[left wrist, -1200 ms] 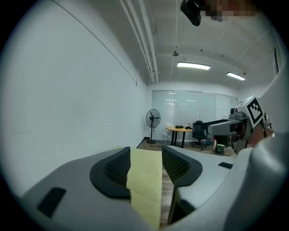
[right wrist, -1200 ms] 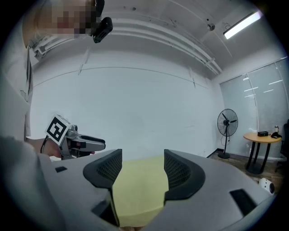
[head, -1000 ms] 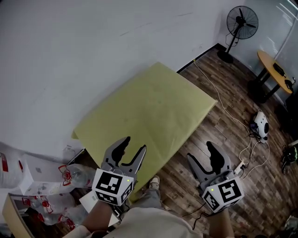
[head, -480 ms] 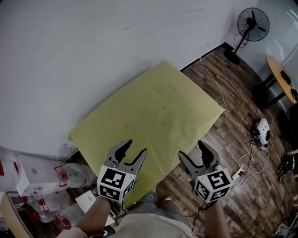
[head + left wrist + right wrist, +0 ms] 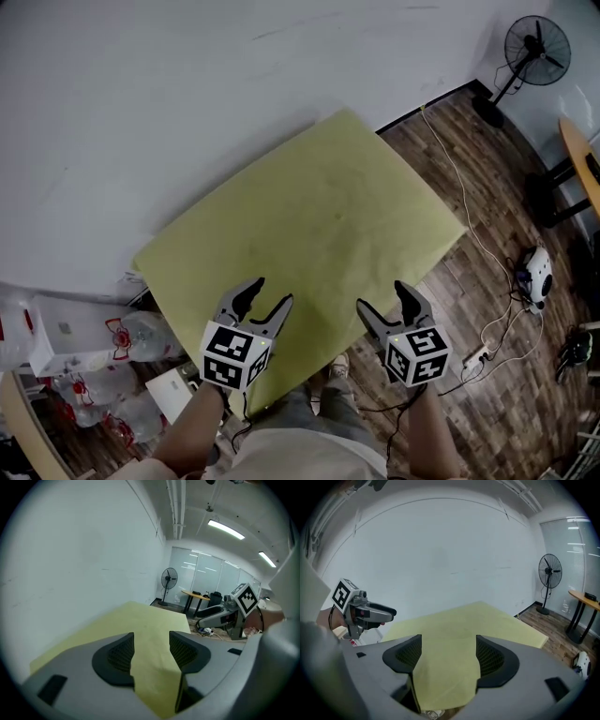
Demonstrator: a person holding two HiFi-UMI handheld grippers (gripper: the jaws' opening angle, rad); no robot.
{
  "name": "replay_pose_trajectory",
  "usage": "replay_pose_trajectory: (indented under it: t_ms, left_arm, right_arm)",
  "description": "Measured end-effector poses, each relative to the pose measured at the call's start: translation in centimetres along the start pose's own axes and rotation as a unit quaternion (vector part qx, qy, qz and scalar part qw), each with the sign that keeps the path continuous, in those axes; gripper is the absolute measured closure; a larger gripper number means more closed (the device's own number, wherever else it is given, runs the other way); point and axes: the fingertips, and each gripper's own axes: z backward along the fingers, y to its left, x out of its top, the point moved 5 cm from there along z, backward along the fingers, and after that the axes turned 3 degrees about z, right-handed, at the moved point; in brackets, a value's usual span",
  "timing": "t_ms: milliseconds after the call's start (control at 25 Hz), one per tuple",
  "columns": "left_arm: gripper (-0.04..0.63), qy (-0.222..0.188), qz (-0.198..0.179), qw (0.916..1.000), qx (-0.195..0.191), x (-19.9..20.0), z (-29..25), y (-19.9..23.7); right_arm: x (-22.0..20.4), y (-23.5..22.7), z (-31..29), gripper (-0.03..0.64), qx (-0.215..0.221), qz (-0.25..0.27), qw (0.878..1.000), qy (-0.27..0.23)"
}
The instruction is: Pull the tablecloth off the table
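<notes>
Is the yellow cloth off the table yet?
Not yet. Done: nothing so far; the tablecloth lies spread out flat. In hand: the left gripper and right gripper hover at its near edge, jaws just opened wider, pinching nothing. Left: grab the edge and pull the cloth off.

wall (image 5: 187, 75) tight behind tablecloth (image 5: 309, 216), bottles (image 5: 145, 337) at L
</notes>
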Motion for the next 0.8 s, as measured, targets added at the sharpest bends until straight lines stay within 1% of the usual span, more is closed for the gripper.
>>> replay_pose_trajectory:
  t_ms: [240,480,680,800]
  left_arm:
    - [0.359,0.05,0.016,0.9981,0.031,-3.1,-4.2,0.6]
    - [0.359,0.098,0.038,0.9931,0.052,-6.5,-7.4,1.1]
    - [0.359,0.116,0.08,0.9877,0.068,-9.3,-9.7,2.1]
    - [0.359,0.13,0.089,0.9846,0.077,-10.6,-10.7,2.4]
  right_arm:
    - [-2.3,-3.4,-3.8,0.253,0.008,0.001,0.999,0.043]
    - [-5.2,-5.9,-7.0,0.249,0.019,-0.002,0.996,0.083]
    - [-7.3,-7.3,-9.8,0.249,0.032,0.012,0.993,0.116]
    - [-8.4,-8.2,-11.1,0.247,0.029,0.015,0.991,0.129]
